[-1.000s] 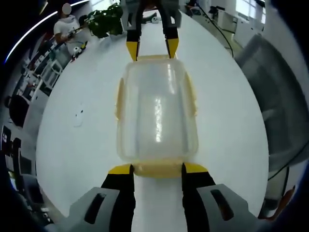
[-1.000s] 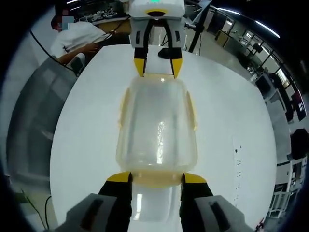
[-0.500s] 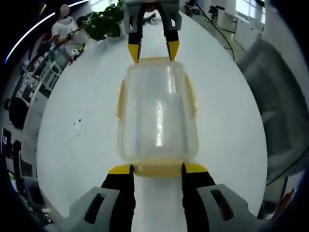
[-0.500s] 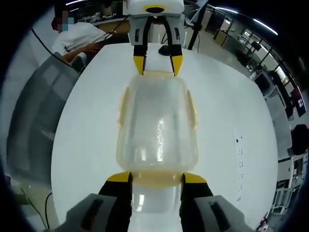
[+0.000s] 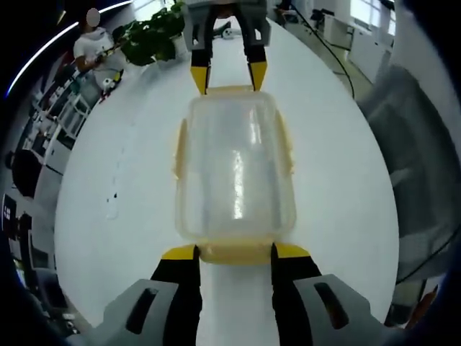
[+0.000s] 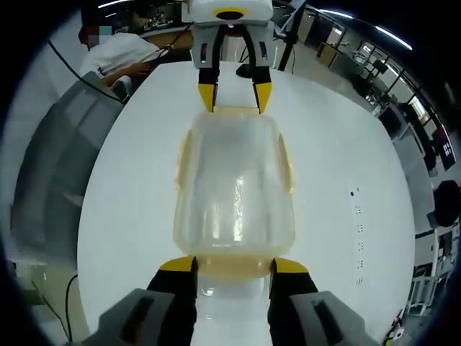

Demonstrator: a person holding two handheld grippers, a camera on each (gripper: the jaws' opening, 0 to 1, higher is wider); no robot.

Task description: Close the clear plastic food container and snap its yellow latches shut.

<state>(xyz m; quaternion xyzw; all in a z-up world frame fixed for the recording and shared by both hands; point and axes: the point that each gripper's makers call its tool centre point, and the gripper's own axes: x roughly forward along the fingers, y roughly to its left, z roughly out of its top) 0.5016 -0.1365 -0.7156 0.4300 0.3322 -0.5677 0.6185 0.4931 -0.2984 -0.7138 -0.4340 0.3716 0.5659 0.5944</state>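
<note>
Unlabelled clear container [image 5: 235,171] between both open claws.

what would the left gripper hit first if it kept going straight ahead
The yellow latch on the near end of the clear container; the left gripper fingers already sit at it, apparently touching. Beyond stands the right gripper.

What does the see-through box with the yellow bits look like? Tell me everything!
The clear plastic food container is a rounded, cloudy see-through box with its lid on and pale yellow latches along its edges. It sits over a white table. The left hand-held gripper has its yellow-tipped jaws at one short end, on either side of that end's yellow latch, and the right hand-held gripper does the same at the opposite end. Whether the jaws actually pinch it is hard to tell.
</note>
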